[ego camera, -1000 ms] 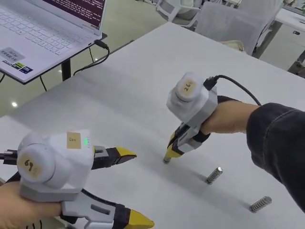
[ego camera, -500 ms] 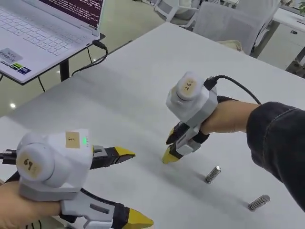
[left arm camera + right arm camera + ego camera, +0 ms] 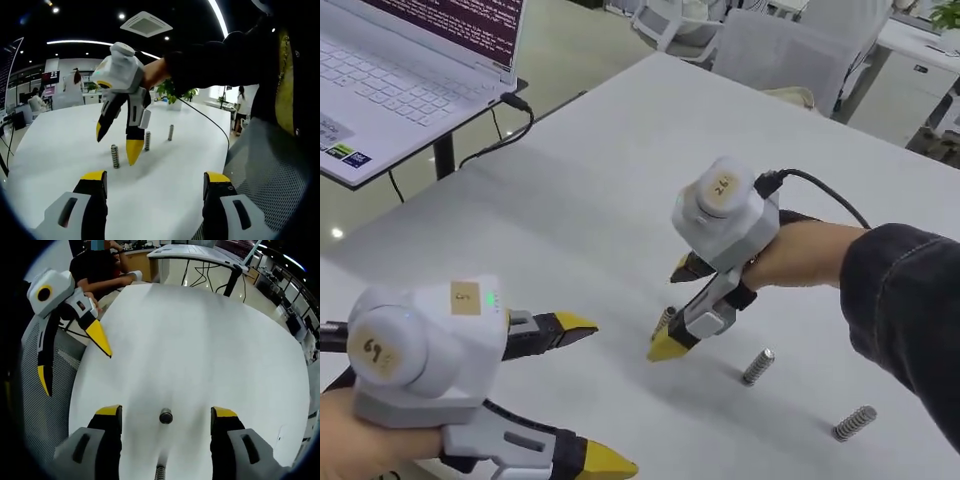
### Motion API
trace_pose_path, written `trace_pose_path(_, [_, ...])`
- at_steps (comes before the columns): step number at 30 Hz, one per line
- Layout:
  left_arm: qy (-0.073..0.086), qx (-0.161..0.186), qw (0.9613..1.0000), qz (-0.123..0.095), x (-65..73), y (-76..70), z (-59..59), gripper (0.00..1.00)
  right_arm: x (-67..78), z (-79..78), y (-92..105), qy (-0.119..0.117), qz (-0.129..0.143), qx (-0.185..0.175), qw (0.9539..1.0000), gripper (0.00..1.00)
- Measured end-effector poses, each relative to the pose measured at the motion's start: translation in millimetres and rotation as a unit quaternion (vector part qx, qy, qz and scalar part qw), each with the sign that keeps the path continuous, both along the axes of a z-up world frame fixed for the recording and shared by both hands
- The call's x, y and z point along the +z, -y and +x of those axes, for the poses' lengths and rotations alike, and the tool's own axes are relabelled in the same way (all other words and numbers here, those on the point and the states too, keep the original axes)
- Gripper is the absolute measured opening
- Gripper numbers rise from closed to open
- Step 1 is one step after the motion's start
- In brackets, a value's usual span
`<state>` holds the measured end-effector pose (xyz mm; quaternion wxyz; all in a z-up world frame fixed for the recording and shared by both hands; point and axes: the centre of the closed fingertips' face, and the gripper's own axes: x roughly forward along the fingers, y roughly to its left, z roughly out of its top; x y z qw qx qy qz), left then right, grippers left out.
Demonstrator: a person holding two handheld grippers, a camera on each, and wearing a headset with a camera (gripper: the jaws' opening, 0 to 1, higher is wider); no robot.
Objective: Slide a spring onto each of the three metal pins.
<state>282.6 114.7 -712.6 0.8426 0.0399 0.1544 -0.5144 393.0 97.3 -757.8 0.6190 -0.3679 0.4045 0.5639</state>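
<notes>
Right claw: open, holding nothing, jaws standing either side of the first pin
Pin in hand: upright and coil-wrapped, in the near half of the surface, well apart from the far corner by the laptop
Second pin and third pin: upright, in a row trailing toward the right edge, both looking coiled; seating of each spring too small to confirm
Left claw: open, empty, hovering toward the near-left edge
Step in hand: judged as checking or letting go of the first pin
Technique: lift straight up along the pin's axis with jaws wide, to avoid toppling it; confirm the coil sits fully down before moving along the row
</notes>
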Motion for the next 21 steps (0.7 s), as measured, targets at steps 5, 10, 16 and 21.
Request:
trace_pose_path(5, [-0.001, 0.0, 1.0, 0.001, 0.8, 0.7, 1.3, 0.75, 4.4, 2.1, -0.7, 0.01, 0.021, -0.01, 0.9997, 0.82])
trace_pose_path(10, [-0.001, 0.004, 1.0, -0.002, 3.1, 2.1, 3.0, 0.75, 10.3, 4.0, -1.5, 0.021, 0.047, -0.023, 0.9984, 0.9])
trace_pose_path(16, [-0.001, 0.011, 0.9999, -0.005, 3.0, 1.6, 5.9, 0.75, 12.4, 5.2, 1.6, 0.028, 0.056, -0.033, 0.9975, 0.95])
trace_pose_path(21, [0.001, 0.018, 0.9998, -0.008, 6.0, -0.4, 10.6, 0.75, 19.0, 8.1, 1.4, 0.034, 0.074, -0.044, 0.9957, 0.99])
